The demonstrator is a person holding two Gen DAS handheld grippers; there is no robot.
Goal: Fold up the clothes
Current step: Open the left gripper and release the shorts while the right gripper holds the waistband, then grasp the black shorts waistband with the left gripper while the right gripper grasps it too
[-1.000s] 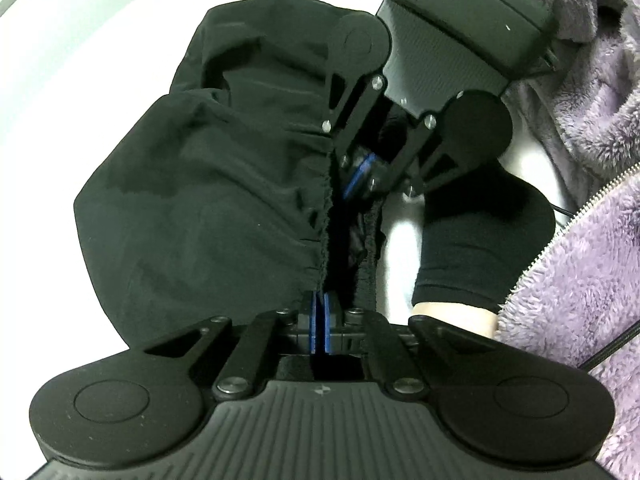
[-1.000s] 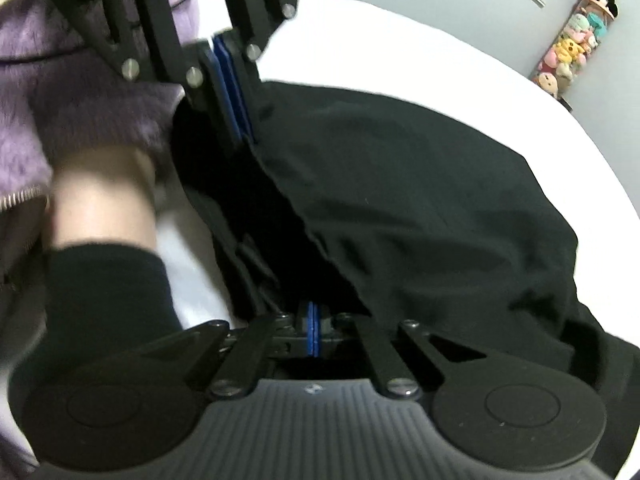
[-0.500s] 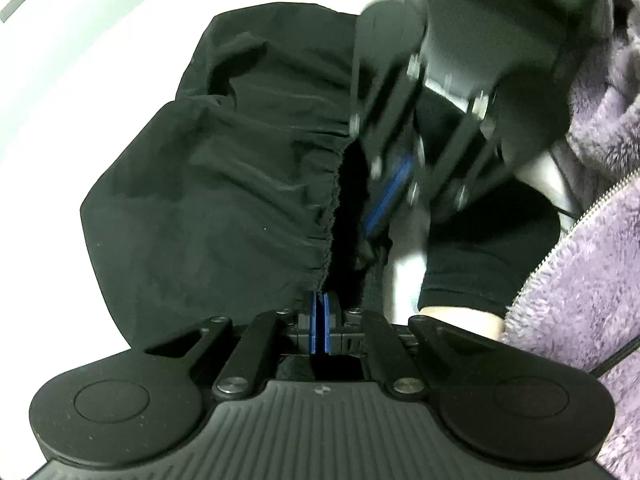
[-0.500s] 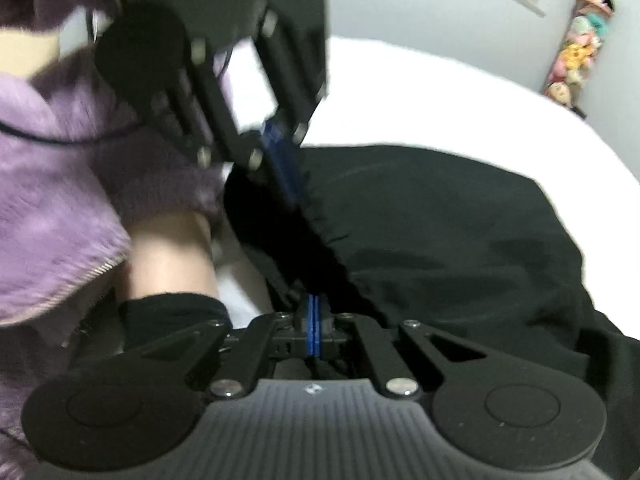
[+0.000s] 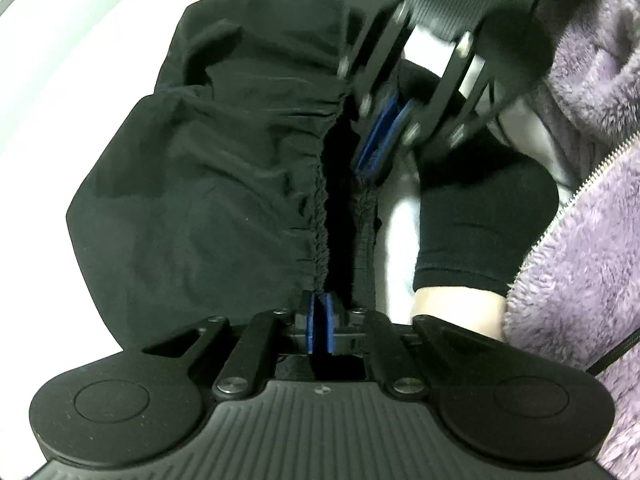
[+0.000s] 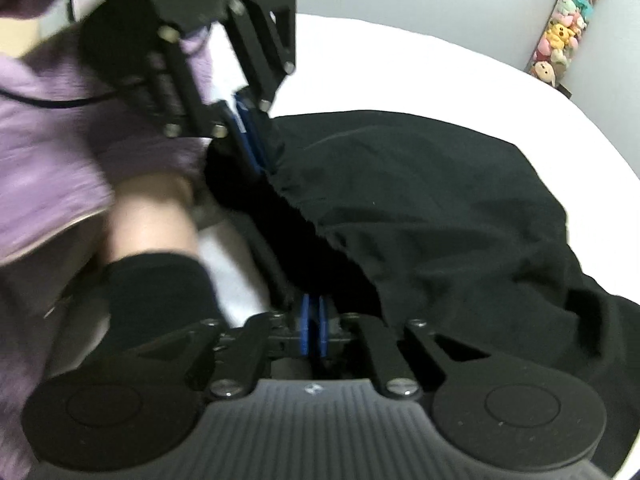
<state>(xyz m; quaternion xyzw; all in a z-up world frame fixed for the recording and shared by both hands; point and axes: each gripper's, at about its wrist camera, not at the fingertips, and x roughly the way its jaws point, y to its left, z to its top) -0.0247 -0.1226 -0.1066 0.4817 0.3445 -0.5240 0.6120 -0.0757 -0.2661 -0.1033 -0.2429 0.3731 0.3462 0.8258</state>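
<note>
**Both grippers pinch waistband, garment held taut before fold**

Step in hand (my read): grasp done, waistband stretched btw the two grippers; fold itself not yet made. L gripper [image 5: 319, 322] has jaws pressed together on the gathered elastic edge of the black garment [image 5: 208, 184]. R gripper [image 6: 314, 330] likewise, jaws pinching the same waistband [image 5: 320, 208] at its other end. Each gripper shows in the other's view, far end of the band, blue pads closed on cloth. The R one is motion-blurred in the L view, so detail there is soft.

Where it is: garment body lies spread on the white bed [image 6: 420, 64], draping away from the held edge; the waistband looks raised nearest the person, but can't tell for sure.

Next move, as judgement: carry the held edge fwd over the body of the garment toward the far hem, both grips kept level and the band taut so the layers land square. Risk: elastic slips from one pinch, or loose cloth bunches under.

Materials/shapes: thin matte woven fabric, black, soft creases; waistband is ruched elastic w/ tight puckers, its two layers parted by a dark gap. Looks like shorts or a skirt, can't tell which. Person wears fuzzy purple fleece [image 5: 580, 240] w/ zip, plus a black sock or cuff [image 5: 480, 216]. Plush toys [image 6: 560, 36] stacked far right by the wall.
</note>
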